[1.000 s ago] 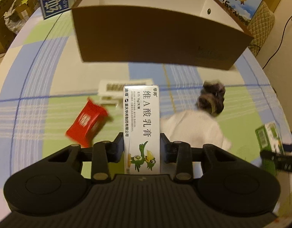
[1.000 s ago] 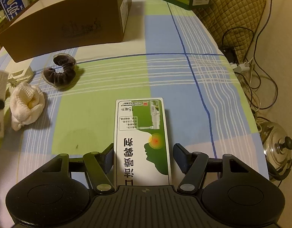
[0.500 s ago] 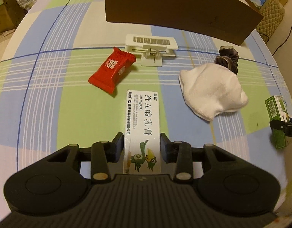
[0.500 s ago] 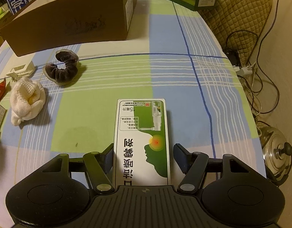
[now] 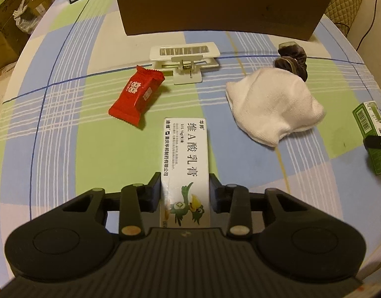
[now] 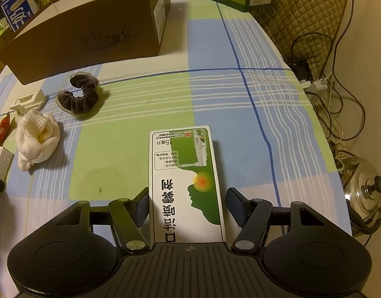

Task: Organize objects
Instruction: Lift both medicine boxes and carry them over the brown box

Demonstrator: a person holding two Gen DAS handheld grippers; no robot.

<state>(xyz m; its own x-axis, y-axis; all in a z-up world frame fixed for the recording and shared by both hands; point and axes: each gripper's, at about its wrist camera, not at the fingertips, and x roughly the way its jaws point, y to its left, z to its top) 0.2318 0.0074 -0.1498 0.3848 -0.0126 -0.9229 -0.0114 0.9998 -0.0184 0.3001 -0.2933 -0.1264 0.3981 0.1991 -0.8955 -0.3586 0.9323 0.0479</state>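
My left gripper (image 5: 185,186) is shut on a white ointment box (image 5: 185,159) with a green bird on it, held low over the checked tablecloth. My right gripper (image 6: 186,202) has its jaws spread around a green and white spray box (image 6: 184,173); a gap shows on the right side. A red snack packet (image 5: 137,95), a white clip (image 5: 185,59), a white cloth (image 5: 272,104) and a dark scrunchie (image 5: 293,60) lie on the table. A brown cardboard box (image 5: 222,2) stands at the back.
The scrunchie (image 6: 78,94), cloth (image 6: 37,139) and cardboard box (image 6: 91,27) also show in the right wrist view. A steel kettle (image 6: 364,191) and cables sit on the floor past the table's right edge. Printed cartons stand behind the box.
The left gripper has pulled back and down from the cardboard box toward the near table with the ointment box. The right gripper has hardly moved.
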